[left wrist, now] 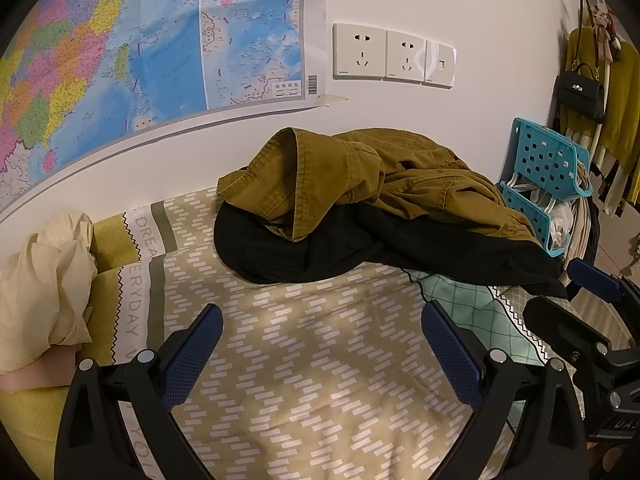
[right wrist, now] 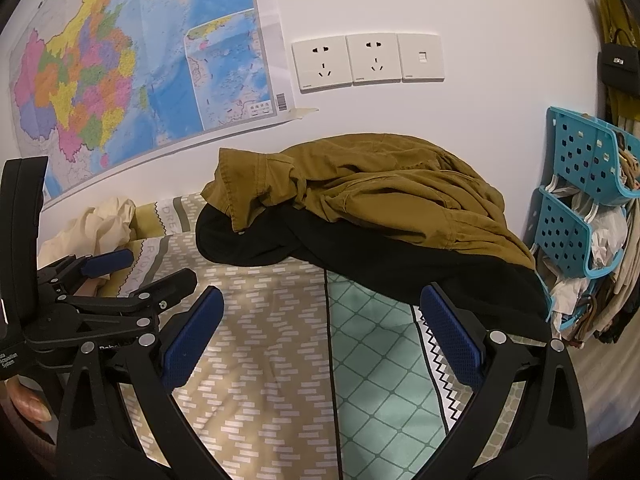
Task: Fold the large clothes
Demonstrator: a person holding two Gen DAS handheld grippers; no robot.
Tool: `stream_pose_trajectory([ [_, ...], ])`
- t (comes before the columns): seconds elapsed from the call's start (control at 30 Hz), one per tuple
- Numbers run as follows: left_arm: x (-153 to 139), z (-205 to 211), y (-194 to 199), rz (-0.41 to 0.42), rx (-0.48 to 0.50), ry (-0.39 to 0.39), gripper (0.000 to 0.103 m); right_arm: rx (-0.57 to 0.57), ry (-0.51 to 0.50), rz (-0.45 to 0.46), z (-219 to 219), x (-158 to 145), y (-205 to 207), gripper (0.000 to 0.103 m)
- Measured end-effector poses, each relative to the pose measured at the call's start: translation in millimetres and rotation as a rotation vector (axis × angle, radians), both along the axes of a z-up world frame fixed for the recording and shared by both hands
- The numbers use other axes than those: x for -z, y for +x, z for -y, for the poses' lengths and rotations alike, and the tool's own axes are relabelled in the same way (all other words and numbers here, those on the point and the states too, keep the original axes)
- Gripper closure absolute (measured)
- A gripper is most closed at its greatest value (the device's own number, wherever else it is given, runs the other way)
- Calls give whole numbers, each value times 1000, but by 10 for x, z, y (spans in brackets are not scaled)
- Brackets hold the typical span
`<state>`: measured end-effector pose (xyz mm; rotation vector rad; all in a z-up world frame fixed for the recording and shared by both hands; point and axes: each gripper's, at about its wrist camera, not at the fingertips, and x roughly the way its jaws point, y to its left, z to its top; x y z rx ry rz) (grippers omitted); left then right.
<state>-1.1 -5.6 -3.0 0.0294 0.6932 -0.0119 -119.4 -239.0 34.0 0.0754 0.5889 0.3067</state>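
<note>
An olive-brown jacket (left wrist: 400,176) lies crumpled on top of a black garment (left wrist: 304,248) at the far side of the bed, against the wall. Both show in the right wrist view too, the jacket (right wrist: 384,188) over the black garment (right wrist: 400,272). My left gripper (left wrist: 322,332) is open and empty above the patterned bedspread (left wrist: 304,360), short of the pile. My right gripper (right wrist: 320,320) is open and empty, its right finger near the black garment's edge. The right gripper also shows at the right edge of the left wrist view (left wrist: 576,292).
A cream cloth bundle (left wrist: 44,292) lies on a yellow pillow at the left. A blue perforated rack (right wrist: 580,200) with hangers and clothes stands at the bed's right end. Wall sockets (left wrist: 394,56) and a map (left wrist: 120,52) are on the wall behind.
</note>
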Motion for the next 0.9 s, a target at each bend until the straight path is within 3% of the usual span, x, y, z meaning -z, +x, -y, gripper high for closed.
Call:
stream_pose_trajectory([
  [0.7, -39, -40, 41, 9, -5, 2, 7, -14, -7, 2, -34, 0, 51, 6],
  [0.9, 31, -100, 141, -35, -20, 11, 7, -38, -27, 5, -38, -3, 208, 6],
])
